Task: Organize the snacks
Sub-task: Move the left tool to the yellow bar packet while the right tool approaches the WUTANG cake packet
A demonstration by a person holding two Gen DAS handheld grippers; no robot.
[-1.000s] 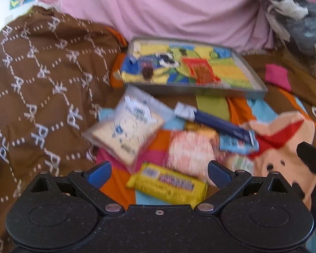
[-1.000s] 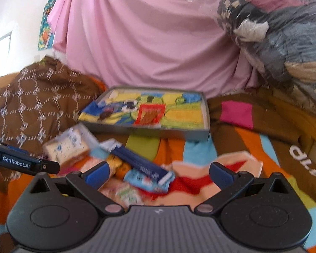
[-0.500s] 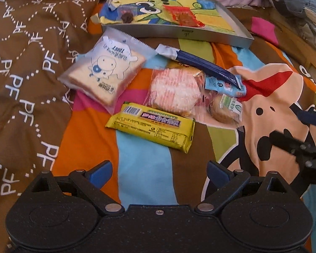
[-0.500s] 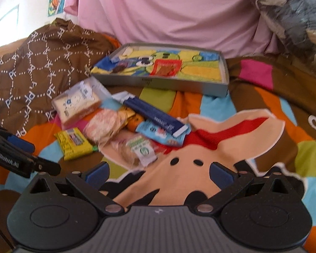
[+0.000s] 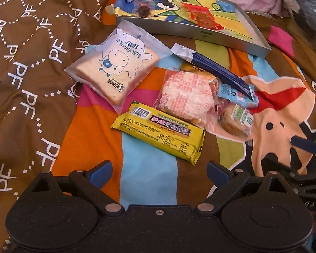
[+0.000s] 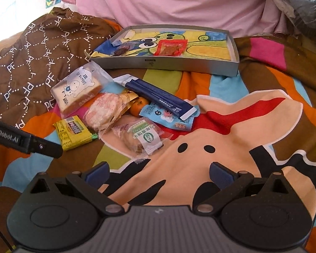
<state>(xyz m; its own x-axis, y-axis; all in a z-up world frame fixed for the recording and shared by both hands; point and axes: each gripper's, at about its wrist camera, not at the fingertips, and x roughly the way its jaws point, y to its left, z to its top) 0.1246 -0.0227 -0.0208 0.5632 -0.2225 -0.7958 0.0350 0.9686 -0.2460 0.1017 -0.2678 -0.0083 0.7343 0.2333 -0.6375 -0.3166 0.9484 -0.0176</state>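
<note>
Left wrist view shows the snacks heaped on a colourful cartoon bedspread point(image 5: 145, 177), all ahead of the left gripper point(image 5: 159, 174), whose blue-tipped fingers point(image 5: 100, 171) are spread wide with nothing between them. Nearest is a yellow wafer bar point(image 5: 160, 132), lying crosswise just ahead of the gap. Behind it to the left sits a toast packet point(image 5: 115, 71) printed with a cow; to the right a round pink rice cake point(image 5: 186, 97) in clear wrap touches a small wrapped biscuit point(image 5: 237, 120). A long dark blue packet point(image 5: 219, 71) lies slantwise over a light blue sachet point(image 5: 236, 93). Beyond all of these stands a shallow grey tray point(image 5: 200, 34) with a bright drawing on its floor, a red wrapper point(image 5: 203, 19) and a small dark lump that is hard to make out. From the right wrist view, the right gripper point(image 6: 159, 172) is likewise spread and empty, the biscuit lying closest ahead of it, and an orange fruit point(image 6: 138, 106) shows half hidden under the packets. A brown patterned quilt point(image 5: 21, 67) bounds the pile on the left; bare bedspread lies open to the right.
</note>
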